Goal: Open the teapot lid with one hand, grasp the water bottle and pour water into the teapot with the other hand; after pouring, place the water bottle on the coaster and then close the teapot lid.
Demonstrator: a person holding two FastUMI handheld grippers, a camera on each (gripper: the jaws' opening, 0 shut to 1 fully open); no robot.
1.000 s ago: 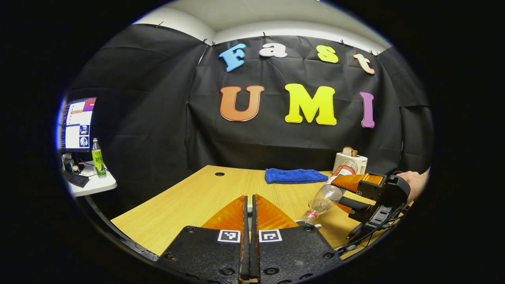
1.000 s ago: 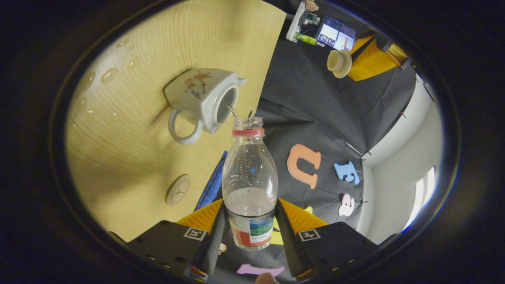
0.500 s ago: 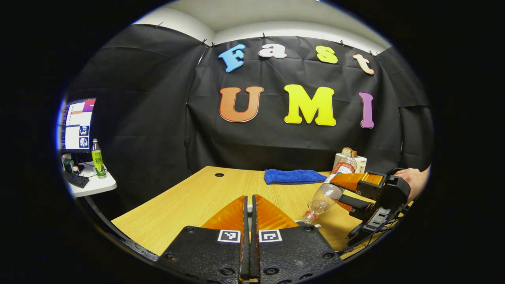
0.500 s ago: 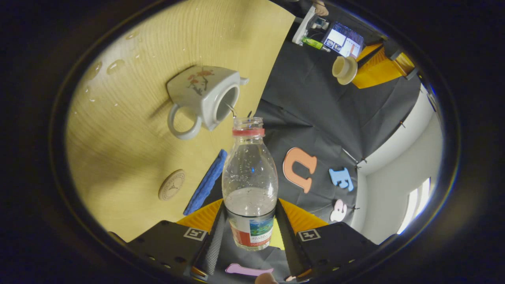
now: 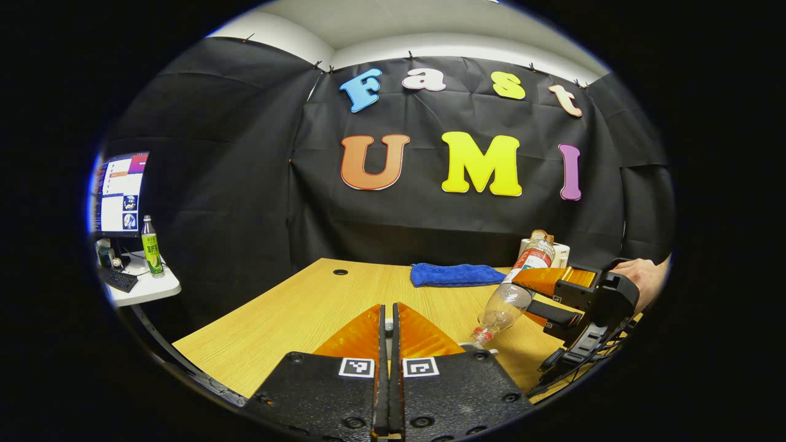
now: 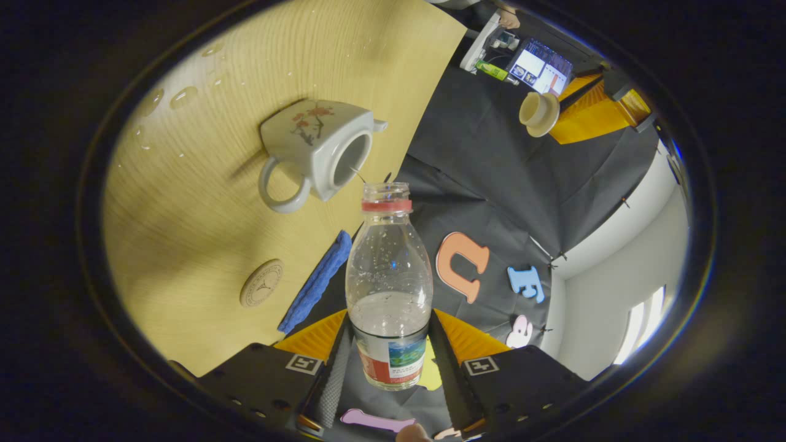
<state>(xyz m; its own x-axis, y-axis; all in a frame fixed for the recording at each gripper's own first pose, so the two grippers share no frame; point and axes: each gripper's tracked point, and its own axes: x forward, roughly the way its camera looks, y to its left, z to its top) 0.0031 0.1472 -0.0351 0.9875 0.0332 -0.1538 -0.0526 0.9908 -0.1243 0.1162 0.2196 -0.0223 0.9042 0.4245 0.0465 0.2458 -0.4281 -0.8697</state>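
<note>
Right gripper view: a clear water bottle point(image 6: 388, 288) is clamped between the two fingers of the right hand-held gripper point(image 6: 387, 353), both pressing on its labelled lower part. The bottle is uncapped, with a red ring at its neck, and some water is seen pooled toward its base. Past its mouth, a white teapot point(image 6: 316, 153) with a red flower print stands on the wooden bench point(image 6: 184, 245), its top opening uncovered and its handle turned toward the camera. A round coaster point(image 6: 262, 283) lies on the bench well apart from the teapot, and a blue cloth point(image 6: 316, 282) lies beyond it near the far edge. Water drops are scattered over the bench. Farther off, the teapot lid point(image 6: 538, 113) is seen at the tips of the left hand-held gripper point(image 6: 552, 116), apparently pinched by its knob (the contact itself is too small to make out).

From the left gripper view, the left gripper's fingers point(image 5: 396, 331) are seen drawn almost together, with only a thin slit between them. To the right, the bottle is tilted mouth-down over the bench, carried by the right gripper, which is held by a hand point(image 5: 638, 279).
</note>
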